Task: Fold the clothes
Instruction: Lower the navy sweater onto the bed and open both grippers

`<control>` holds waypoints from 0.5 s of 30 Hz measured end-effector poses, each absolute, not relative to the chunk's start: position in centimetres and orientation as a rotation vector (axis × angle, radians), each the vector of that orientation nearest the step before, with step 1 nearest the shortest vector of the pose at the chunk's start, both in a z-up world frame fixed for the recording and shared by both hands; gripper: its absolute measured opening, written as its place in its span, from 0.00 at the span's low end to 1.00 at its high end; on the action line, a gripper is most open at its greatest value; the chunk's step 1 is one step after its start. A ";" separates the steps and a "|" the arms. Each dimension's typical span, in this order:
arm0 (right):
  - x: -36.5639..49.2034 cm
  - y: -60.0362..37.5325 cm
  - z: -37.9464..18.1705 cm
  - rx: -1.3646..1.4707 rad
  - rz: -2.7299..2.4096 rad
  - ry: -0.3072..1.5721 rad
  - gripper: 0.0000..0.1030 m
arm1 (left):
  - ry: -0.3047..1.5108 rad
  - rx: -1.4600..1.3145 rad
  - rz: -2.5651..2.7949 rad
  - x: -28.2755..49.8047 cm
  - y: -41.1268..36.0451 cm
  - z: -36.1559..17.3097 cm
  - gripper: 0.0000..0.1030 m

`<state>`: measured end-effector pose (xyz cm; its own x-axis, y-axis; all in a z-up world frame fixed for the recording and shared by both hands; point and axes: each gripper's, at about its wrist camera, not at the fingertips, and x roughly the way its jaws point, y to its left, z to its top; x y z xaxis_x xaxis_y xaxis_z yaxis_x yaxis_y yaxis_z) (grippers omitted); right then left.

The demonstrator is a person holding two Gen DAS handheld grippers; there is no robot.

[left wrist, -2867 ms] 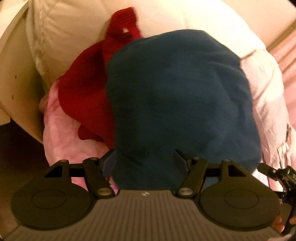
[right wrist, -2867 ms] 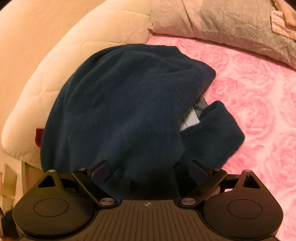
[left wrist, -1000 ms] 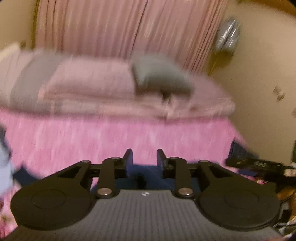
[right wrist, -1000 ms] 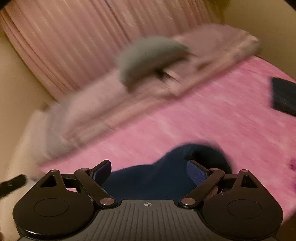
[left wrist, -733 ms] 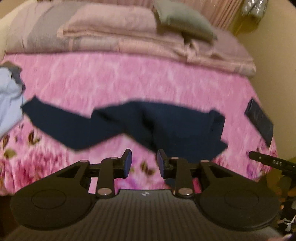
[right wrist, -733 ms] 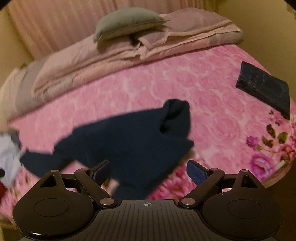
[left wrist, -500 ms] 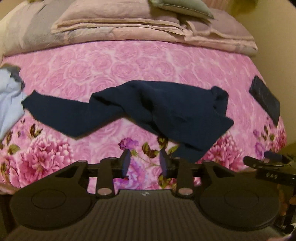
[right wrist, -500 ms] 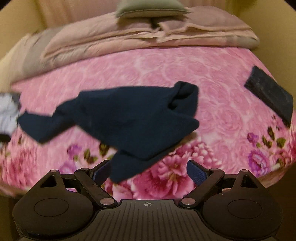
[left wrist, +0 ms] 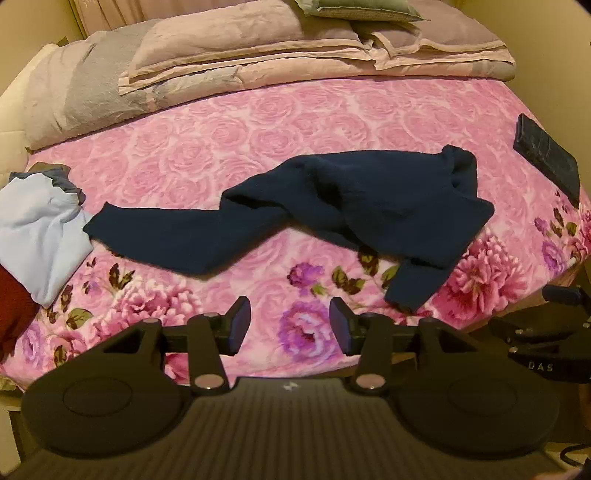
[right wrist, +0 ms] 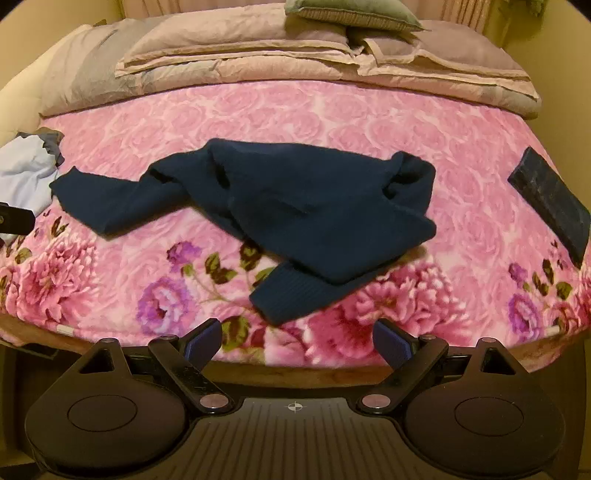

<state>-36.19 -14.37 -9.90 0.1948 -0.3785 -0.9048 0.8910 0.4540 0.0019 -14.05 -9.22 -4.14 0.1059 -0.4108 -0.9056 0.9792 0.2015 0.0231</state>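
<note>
A dark navy sweater (left wrist: 332,206) (right wrist: 295,206) lies crumpled across the pink floral bedspread (left wrist: 288,122) (right wrist: 295,110), one sleeve stretched left and a ribbed cuff pointing toward the near edge. My left gripper (left wrist: 289,325) hovers over the bed's near edge, its jaws opening with nothing between them. My right gripper (right wrist: 297,341) stands wide open and empty, just short of the sweater's cuff. Neither gripper touches the sweater.
A pale blue garment (left wrist: 33,221) (right wrist: 22,173) and a red one (left wrist: 11,310) lie at the bed's left edge. A folded dark garment (left wrist: 546,155) (right wrist: 550,199) sits at the right edge. Folded quilts and a grey-green pillow (right wrist: 347,14) line the far side.
Both grippers let go of the navy sweater, which dropped onto the bedspread. Both cameras tilted down toward the bed's near edge, and the left jaws widened.
</note>
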 end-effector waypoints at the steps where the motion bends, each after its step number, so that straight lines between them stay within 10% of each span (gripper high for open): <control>1: -35.9 -14.0 -9.9 0.623 -0.977 1.009 0.89 | 0.925 0.786 -1.200 -13.8 -8.9 -4.1 0.42; 15: -35.0 -10.7 -9.8 0.654 -1.045 1.007 0.89 | 0.920 0.826 -1.266 -12.8 -6.8 -4.9 0.43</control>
<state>-35.05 -10.71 -9.81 0.1514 -0.3909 -0.9079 0.9217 0.3876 -0.0132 -12.82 -6.80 -4.89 0.0637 -0.4108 -0.9095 0.9919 0.1260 0.0126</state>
